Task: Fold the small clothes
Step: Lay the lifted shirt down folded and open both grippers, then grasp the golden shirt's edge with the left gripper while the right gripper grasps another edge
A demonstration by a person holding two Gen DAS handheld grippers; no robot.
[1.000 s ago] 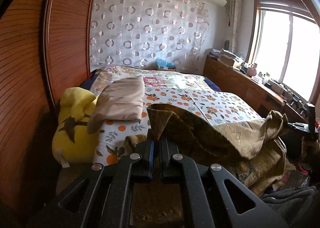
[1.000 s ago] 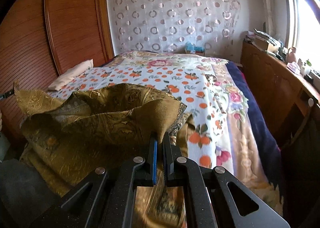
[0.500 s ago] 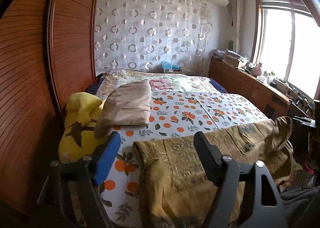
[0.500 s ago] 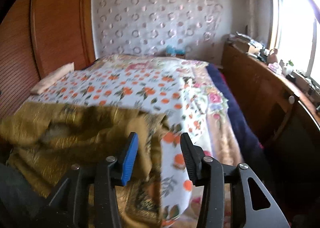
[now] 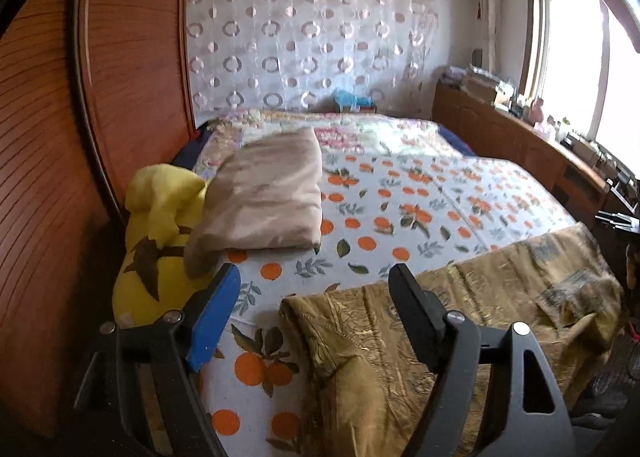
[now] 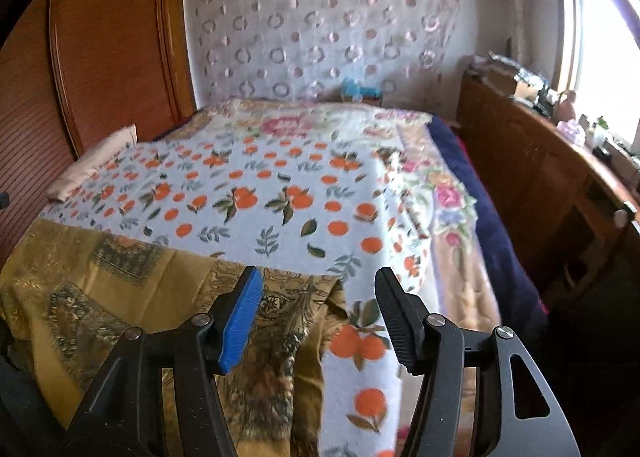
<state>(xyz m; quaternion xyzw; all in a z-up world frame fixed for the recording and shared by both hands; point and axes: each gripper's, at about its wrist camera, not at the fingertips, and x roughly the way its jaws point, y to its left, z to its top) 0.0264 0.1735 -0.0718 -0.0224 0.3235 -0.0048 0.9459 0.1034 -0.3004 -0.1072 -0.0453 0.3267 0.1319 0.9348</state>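
An olive-gold patterned garment (image 5: 460, 321) lies spread across the near edge of the bed and hangs over it. In the left wrist view its left corner sits below the left gripper (image 5: 316, 289), which is open and holds nothing. The right wrist view shows the garment (image 6: 120, 289) reaching from the left, its right corner lying under the right gripper (image 6: 318, 289). That gripper's jaws are opening, the pads clear of the cloth.
The bed (image 5: 400, 209) has an orange-print cover. A folded beige cloth (image 5: 272, 201) and a yellow plush (image 5: 156, 233) lie at its left, against a wooden wardrobe (image 5: 48, 137). A wooden cabinet (image 6: 532, 165) with clutter runs along the right under the window.
Both grippers were shut on the garment's corners, held up; they opened and let go. The garment now lies flat on the bed edge, and both grippers have drawn back from it.
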